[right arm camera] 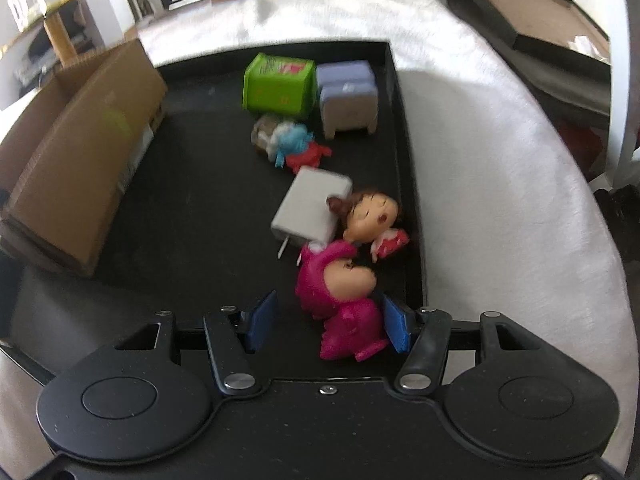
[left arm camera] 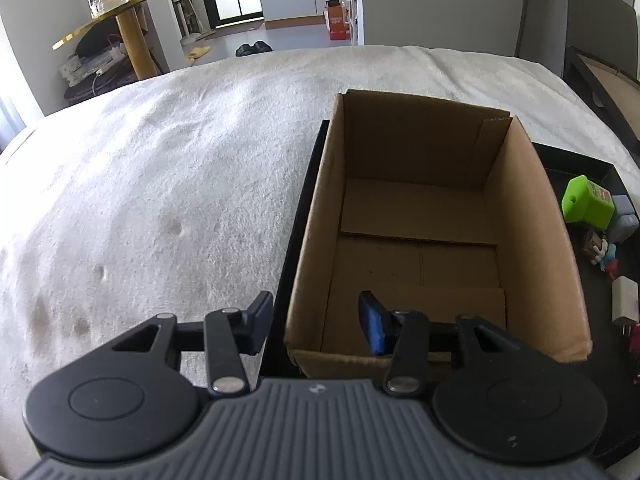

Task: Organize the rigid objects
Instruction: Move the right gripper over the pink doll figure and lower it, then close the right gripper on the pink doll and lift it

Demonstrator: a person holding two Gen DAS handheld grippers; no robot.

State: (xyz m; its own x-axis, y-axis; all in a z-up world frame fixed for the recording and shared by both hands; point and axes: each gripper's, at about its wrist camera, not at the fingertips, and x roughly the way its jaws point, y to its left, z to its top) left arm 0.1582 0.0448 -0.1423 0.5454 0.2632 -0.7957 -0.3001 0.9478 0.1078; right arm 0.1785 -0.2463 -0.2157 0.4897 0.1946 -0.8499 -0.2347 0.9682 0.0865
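Progress looks nil: brown cardboard box (left arm camera: 420,232) sits empty while 6 small rigid items remain on the black tray (right arm camera: 192,208). Left gripper (left arm camera: 316,322) straddles the box's near wall, not visibly clamping. Right gripper (right arm camera: 330,326) brackets the pink-suited doll figurine (right arm camera: 344,300), spread, ungripped.

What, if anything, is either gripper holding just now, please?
Nothing. The left gripper straddles the box wall; the doll lies between the right gripper's open jaws.
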